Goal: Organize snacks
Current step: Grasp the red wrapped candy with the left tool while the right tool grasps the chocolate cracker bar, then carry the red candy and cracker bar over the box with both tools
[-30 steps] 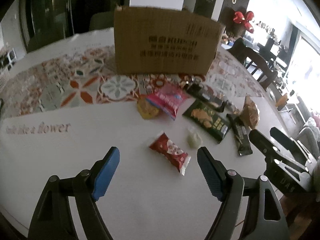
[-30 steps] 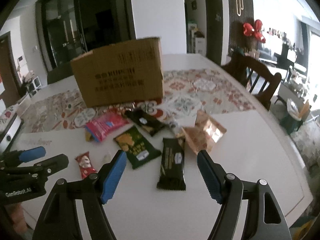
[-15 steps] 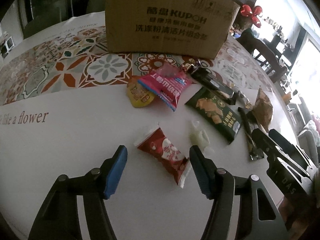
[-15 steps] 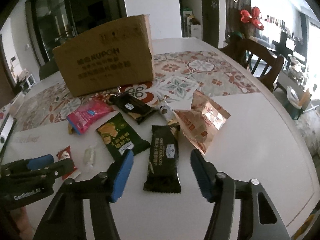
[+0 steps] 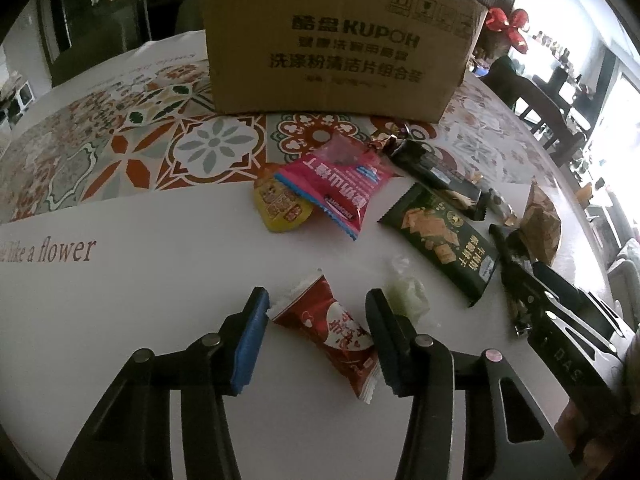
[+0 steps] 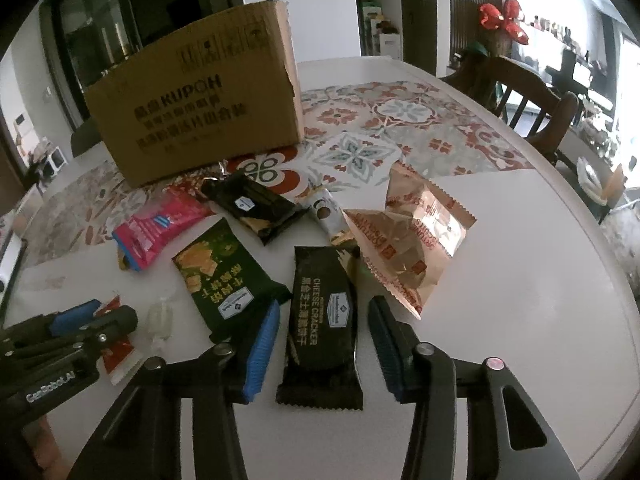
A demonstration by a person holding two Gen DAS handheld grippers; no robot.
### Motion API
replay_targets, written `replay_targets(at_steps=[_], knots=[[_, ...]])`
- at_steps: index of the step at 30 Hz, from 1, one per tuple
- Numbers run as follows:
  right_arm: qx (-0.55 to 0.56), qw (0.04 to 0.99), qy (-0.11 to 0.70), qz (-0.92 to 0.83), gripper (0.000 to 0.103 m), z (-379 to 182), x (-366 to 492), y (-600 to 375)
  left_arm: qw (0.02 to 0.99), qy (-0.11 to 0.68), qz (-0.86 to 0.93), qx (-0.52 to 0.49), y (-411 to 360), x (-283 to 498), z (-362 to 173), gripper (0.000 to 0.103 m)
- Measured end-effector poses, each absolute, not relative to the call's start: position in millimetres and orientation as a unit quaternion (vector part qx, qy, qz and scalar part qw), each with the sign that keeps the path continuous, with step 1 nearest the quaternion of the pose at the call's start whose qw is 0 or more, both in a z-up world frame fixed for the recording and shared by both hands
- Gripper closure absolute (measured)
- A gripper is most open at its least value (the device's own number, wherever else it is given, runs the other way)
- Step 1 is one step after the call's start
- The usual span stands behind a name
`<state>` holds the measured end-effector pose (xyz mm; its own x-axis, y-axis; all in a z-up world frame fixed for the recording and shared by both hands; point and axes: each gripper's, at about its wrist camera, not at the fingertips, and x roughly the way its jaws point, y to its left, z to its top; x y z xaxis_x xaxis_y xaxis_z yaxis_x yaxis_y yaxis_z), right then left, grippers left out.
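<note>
My left gripper (image 5: 318,326) is open, its blue pads on either side of a small red snack packet (image 5: 332,330) lying on the white table; no pad touches it. My right gripper (image 6: 323,334) is open around a black cheese cracker pack (image 6: 322,324), also flat on the table. A brown cardboard box (image 5: 340,44) stands at the back; it also shows in the right wrist view (image 6: 200,108). Between lie a pink pack (image 5: 340,184), a yellow packet (image 5: 280,208), a green cracker pack (image 5: 440,240) and a pale green candy (image 5: 406,294).
A gold foil bag (image 6: 408,240), another black pack (image 6: 256,204) and a small white packet (image 6: 328,216) lie right of centre. The patterned tablecloth (image 5: 120,148) covers the back half. A wooden chair (image 6: 524,100) stands beyond the table's right edge.
Both grippers have moved down and forward over the table. The left one now straddles the red packet, the right one the black cracker pack. Both jaws have narrowed a little but stay open.
</note>
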<state>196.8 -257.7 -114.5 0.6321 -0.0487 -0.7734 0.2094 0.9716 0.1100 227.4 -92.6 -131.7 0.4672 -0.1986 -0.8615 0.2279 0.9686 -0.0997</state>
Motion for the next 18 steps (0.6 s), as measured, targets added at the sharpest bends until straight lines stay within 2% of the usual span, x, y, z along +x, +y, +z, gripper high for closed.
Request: replay_targets(at_steps=[2,5,6,7,11,18], knots=[[0.088,0.899,0.424,-0.073,0.062,-115,198,-256,0.857,0.503,-0.114,0.018,-92,226,-132,0.054],[0.086,0.899,0.423,-0.072,0.07,-115,198,-256,0.86,0.498,-0.112,0.018,-90,223,-133,0.054],[0.087,0.9,0.421,-0.073,0.072,-115,198,-256,0.86,0.497,-0.111,0.018,-90,223,-133,0.056],[0.09,0.9,0.42,-0.072,0.072,-115,197,-256,0.862,0.495,-0.111,0.015,-88,222,-132,0.065],[0.096,0.902,0.416,-0.068,0.072,-113,194,-256,0.865,0.489,-0.113,0.012,-87,220,-130,0.074],[0.083,0.911,0.4,-0.061,0.072,-101,184,-249,0.874,0.468,-0.134,0.016,-90,213,-114,0.075]])
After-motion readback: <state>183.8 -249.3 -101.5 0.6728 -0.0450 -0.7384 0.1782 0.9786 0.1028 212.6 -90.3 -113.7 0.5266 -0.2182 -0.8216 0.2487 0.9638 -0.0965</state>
